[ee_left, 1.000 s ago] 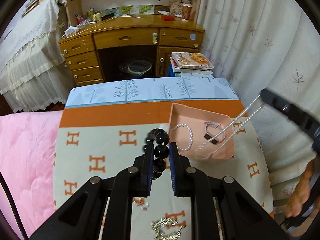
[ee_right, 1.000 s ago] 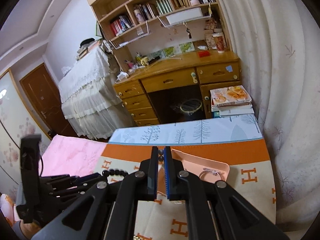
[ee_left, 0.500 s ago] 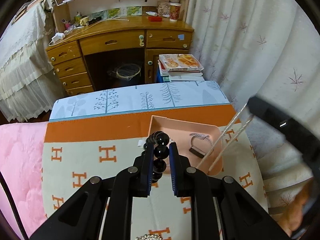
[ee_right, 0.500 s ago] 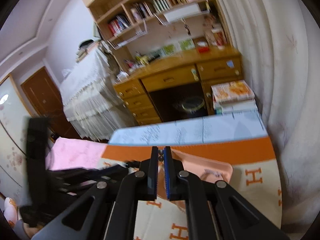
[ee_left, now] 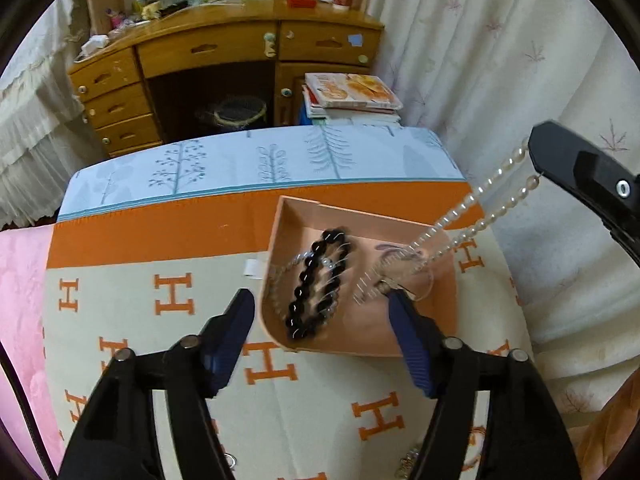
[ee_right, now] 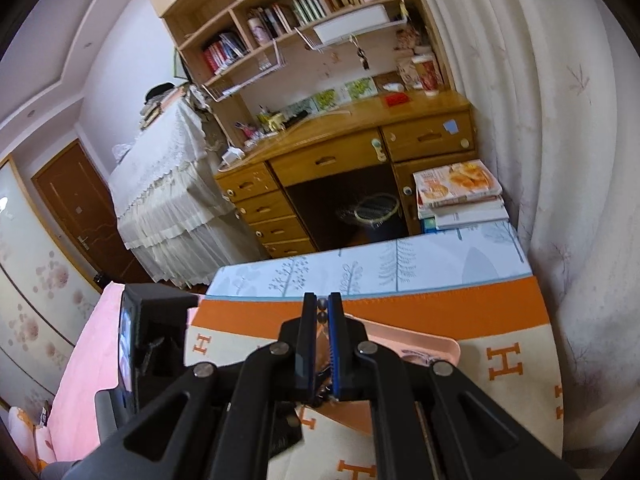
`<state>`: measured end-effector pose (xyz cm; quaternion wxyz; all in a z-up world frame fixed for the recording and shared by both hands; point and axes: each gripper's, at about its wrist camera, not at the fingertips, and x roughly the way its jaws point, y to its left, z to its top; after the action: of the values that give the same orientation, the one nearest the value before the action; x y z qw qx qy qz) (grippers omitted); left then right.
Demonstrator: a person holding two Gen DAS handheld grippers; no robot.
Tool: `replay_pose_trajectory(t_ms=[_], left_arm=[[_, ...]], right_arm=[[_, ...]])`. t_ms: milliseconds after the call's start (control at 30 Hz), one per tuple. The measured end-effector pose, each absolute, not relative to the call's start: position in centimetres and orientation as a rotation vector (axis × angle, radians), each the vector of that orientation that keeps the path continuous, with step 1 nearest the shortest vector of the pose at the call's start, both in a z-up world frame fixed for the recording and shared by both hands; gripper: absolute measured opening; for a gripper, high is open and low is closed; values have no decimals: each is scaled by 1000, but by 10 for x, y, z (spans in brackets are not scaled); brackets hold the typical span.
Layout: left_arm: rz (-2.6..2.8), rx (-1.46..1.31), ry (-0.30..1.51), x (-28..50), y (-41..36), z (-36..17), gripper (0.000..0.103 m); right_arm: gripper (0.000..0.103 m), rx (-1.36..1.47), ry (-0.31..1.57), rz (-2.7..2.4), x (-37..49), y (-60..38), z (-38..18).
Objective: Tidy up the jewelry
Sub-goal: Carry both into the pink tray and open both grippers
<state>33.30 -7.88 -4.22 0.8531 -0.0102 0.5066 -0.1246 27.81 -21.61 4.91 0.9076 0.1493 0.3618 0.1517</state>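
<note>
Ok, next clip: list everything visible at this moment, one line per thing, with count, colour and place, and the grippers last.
tray: 1, pink, on the orange-and-cream H blanket
bead bracelet: 1, black, in the tray's left part
pearl necklace: 1, whitish, strung from the right gripper down into the tray
H blanket: 1, orange and cream, under the tray
tree-print sheet: 1, pale blue, beyond the blanket
desk: 1, wooden, against the far wall
magazine stack: 1, mixed colours, beside the desk
waste bin: 1, dark, under the desk
left gripper: 1, black with blue pads, open over the tray
right gripper: 1, black with blue pads, shut on the pearl necklace
</note>
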Motion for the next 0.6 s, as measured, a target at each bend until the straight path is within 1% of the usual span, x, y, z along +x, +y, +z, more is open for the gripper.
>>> replay_pose_trajectory(t_ms=[300,400,600], left_arm=[[-201,-4,1029,312,-50,-38,68],[-193,5,1032,301,-40,-38,68],[-176,25,1030,278,-22,-36,68]], right_arm=[[6,280,788,296,285,-210,35],[6,270,831,274,287,-209,28],[7,246,850,274,272,-211,21]])
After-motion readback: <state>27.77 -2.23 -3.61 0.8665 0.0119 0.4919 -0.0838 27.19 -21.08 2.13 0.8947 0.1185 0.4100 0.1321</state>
